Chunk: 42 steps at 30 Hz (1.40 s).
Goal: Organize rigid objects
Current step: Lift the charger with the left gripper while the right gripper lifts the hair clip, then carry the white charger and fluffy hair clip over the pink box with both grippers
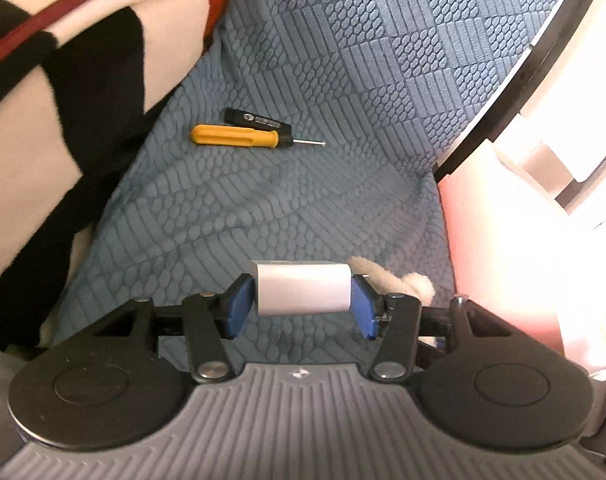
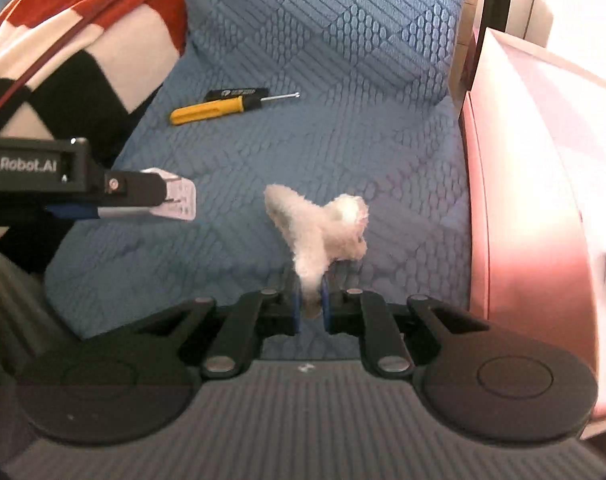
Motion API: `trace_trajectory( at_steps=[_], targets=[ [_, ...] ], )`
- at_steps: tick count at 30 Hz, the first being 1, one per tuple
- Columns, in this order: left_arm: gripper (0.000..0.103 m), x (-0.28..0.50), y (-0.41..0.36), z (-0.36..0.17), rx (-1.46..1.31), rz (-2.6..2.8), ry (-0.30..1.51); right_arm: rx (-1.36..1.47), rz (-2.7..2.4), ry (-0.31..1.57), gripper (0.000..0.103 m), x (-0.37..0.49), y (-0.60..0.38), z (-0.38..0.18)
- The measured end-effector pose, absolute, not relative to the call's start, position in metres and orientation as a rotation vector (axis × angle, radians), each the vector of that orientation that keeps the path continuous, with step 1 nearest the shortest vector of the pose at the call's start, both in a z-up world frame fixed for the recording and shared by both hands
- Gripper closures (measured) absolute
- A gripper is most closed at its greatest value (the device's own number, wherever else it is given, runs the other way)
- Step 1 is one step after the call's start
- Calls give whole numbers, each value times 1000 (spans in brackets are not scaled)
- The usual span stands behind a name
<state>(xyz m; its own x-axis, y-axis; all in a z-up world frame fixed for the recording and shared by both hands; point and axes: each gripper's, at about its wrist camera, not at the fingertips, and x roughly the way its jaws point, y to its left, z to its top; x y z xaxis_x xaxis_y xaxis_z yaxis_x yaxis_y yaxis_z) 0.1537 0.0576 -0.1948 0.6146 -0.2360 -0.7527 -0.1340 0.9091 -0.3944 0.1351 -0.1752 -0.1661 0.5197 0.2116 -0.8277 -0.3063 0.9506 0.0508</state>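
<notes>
A blue sofa cover [image 2: 343, 40], quilted in squares of ovals and bars, is stretching over the seat and up the backrest, creasing where the two meet. A red, white and black blanket [image 2: 83, 40] is lying bunched at the seat's left edge. A pink panel [image 2: 523, 240] is standing along the right edge, and strong daylight is washing out the white surfaces beyond it

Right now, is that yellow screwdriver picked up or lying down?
Lying down. The yellow screwdriver rests flat on the blue cushion beside a black stick, with neither gripper near it.
</notes>
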Motion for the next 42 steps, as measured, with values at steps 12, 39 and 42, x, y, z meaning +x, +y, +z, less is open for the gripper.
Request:
trace_trajectory(
  at_steps=[12, 39, 42],
  targets=[
    [44, 181, 48, -207, -427, -46, 939, -127, 318, 986, 52, 146, -164, -180],
    [44, 188, 56, -215, -463, -16, 963, -99, 286, 924, 49, 185, -166, -190],
    [44, 188, 56, -216, -464, -15, 964, -103, 286, 917, 52, 184, -165, -190]
  ],
)
